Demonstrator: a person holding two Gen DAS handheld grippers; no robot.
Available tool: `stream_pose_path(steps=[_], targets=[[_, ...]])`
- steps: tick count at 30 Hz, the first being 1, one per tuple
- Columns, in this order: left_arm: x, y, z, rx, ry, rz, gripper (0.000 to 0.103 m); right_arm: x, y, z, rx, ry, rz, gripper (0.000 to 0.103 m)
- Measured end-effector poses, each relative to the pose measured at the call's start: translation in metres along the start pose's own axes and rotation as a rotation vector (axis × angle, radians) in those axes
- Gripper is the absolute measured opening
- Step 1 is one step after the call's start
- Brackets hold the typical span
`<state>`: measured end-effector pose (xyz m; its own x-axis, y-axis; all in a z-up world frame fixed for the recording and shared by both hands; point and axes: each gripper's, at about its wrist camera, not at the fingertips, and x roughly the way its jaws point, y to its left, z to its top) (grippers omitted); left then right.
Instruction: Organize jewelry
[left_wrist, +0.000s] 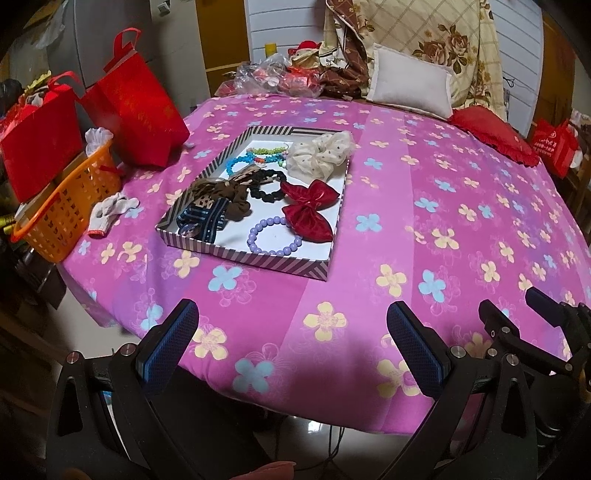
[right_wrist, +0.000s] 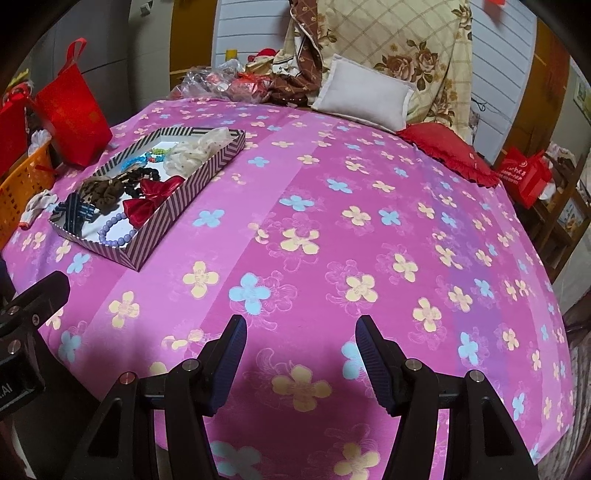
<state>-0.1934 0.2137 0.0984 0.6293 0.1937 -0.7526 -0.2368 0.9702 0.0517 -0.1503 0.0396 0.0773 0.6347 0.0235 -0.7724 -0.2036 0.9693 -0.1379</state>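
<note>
A striped shallow box (left_wrist: 207, 248) (right_wrist: 192, 184) sits on the pink flowered bed cover. It holds a lilac bead bracelet (left_wrist: 274, 236) (right_wrist: 114, 229), a red bow (left_wrist: 308, 205) (right_wrist: 147, 201), a black scrunchie (left_wrist: 267, 186), a cream scrunchie (left_wrist: 321, 155) (right_wrist: 195, 149), a brown scrunchie (left_wrist: 225, 199), a blue striped bow (left_wrist: 201, 221) and coloured bead bracelets (left_wrist: 258, 155). My left gripper (left_wrist: 291, 332) is open and empty, near the bed's front edge, short of the box. My right gripper (right_wrist: 301, 347) is open and empty, to the right of the box; it also shows in the left wrist view (left_wrist: 517, 314).
Red gift bags (left_wrist: 136, 110) and an orange basket (left_wrist: 62, 210) stand left of the box, with a white glove (left_wrist: 110, 210) beside them. A white pillow (left_wrist: 410, 81), a red cushion (left_wrist: 491, 134) and a folded floral quilt (left_wrist: 424, 37) lie at the back.
</note>
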Motion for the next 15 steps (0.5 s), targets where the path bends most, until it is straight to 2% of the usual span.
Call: stream_pose_path(steps=[15], targets=[[0.0051,-0.0074,-0.0029,0.012,0.021,0.011,0.102,0.0003,0.0051,-0.0029,-0.021,-0.004,-0.003,0.059]])
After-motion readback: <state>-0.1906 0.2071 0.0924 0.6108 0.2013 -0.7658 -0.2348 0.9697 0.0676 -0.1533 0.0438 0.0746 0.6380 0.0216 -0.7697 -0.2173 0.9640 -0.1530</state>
